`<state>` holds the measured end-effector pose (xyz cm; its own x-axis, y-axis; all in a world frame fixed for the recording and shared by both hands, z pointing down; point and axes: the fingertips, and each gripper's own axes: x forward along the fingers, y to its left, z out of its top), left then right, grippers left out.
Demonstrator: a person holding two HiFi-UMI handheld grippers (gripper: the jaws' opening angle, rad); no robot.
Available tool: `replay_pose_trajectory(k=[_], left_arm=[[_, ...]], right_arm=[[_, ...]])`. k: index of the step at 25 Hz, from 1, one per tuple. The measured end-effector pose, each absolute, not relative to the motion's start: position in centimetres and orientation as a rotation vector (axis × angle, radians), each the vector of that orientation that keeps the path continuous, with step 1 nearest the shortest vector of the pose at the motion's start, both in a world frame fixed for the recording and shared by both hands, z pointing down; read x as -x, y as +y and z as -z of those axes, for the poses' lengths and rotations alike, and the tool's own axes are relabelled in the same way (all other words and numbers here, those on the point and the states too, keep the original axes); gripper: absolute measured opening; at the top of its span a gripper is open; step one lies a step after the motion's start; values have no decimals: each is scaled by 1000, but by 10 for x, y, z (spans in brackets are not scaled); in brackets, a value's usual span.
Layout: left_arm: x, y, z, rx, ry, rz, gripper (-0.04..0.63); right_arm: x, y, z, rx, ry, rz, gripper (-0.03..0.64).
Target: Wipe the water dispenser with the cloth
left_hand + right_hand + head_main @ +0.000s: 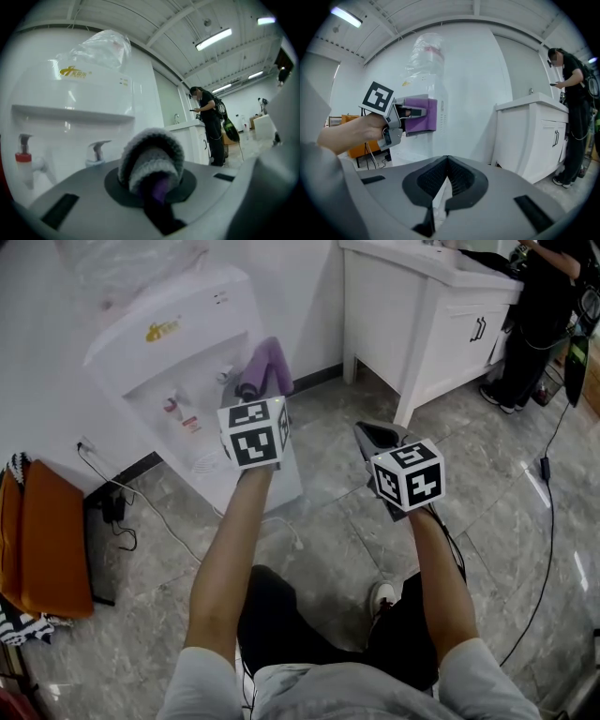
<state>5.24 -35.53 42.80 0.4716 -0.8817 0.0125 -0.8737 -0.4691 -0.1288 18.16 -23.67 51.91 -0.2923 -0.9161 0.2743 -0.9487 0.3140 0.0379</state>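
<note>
Head view: your forearms (230, 559) reach out, and the left gripper (258, 395) is clamped on a folded purple cloth (267, 367) just before the white plastic water dispenser (178, 343) — contact unclear.

Left gripper view: the cloth sits pinched between the jaws.

Right gripper view: the right gripper (446, 180) is closed on nothing.

Wiping looks barely begun — the whole casing remains. The room has a grey marble floor (328, 512) and a white cabinet (422, 315).

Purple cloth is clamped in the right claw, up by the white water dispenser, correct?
No: the purple cloth is clamped in the left claw, as the left gripper view shows; the right claw is shut and empty. It is up by the white water dispenser.
</note>
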Motion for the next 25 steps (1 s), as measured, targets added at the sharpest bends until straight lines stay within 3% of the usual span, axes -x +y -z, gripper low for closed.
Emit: replay_pose_trajectory(k=[25], left_arm=[[-58,-374,-568,2754,1718,281,54]], right_arm=[[-181,-249,-511,-1716,-2375,-188,8]])
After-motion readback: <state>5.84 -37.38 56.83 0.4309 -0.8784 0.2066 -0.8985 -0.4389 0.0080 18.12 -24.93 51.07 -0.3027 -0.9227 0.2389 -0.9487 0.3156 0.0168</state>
